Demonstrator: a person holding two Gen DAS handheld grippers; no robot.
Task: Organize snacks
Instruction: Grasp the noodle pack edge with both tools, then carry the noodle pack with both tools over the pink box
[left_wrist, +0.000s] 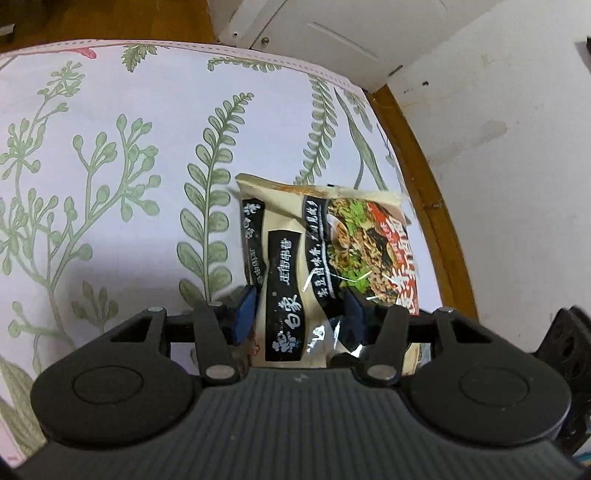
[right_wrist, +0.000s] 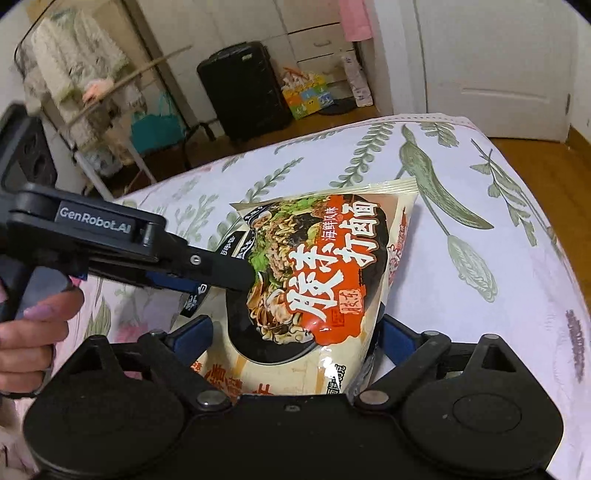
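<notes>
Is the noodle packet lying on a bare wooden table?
No, the noodle packet lies on a white cloth printed with green leaves, seen in the left wrist view.

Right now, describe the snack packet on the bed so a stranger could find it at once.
Start at the bed's white leaf-print cover. Near its edge by the wooden floor lies the noodle packet, with the left tongs shut on one end and the right tongs open around it. It is the only packet there: cream plastic, a noodle-bowl photo and big white characters on red.

One noodle packet, two hand-held grippers: left, right, one black suitcase.
</notes>
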